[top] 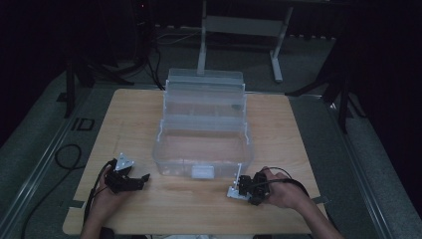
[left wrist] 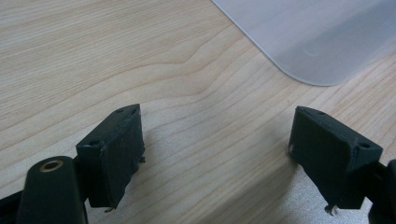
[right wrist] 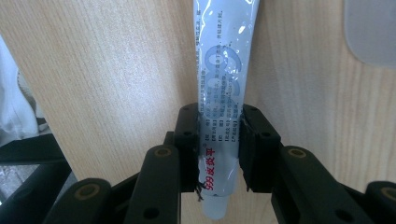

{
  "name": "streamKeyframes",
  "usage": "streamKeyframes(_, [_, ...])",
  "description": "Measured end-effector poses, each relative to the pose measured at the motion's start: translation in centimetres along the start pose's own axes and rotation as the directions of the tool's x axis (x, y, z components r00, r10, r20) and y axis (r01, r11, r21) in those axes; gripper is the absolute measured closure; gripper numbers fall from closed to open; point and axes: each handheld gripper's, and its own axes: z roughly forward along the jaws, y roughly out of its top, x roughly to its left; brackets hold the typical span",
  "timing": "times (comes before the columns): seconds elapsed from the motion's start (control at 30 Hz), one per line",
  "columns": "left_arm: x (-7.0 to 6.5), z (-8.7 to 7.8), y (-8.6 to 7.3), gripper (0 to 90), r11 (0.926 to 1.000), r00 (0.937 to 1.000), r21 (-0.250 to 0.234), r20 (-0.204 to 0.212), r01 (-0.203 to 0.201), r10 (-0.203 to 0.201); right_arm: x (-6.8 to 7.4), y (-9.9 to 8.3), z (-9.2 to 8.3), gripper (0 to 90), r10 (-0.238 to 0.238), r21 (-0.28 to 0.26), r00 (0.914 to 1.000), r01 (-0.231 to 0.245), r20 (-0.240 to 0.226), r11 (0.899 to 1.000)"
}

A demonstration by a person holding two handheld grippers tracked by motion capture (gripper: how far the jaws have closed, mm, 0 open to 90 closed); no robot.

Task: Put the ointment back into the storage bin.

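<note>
A silver-white ointment tube (right wrist: 224, 56) with blue and red print lies lengthwise along the wooden table (top: 189, 209). My right gripper (right wrist: 219, 114) is shut on the tube near its capped end, at the table's front right (top: 241, 189). My left gripper (left wrist: 215, 116) stands open just above bare wood at the front left (top: 142, 180), nothing between its jaws. A clear plastic storage box (top: 201, 149) with its lid raised stands in the middle of the table, between and beyond both grippers.
A rounded corner of the clear box (left wrist: 317, 37) lies ahead of the left gripper, and another corner (right wrist: 371, 28) lies ahead and right of the right gripper. The table's front edge (right wrist: 42, 112) runs close beside the right gripper. Dark floor with cables surrounds the table.
</note>
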Motion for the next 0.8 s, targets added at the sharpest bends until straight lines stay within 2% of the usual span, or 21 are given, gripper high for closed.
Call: streamKeyframes(0.8, [0.0, 0.0, 0.0, 18.4, 1.0000, 1.0000, 0.000, 0.000, 0.000, 0.000, -0.4, -0.6, -3.3, 70.7, -0.022, -0.040, 0.9991, 0.023, 0.035, 0.999])
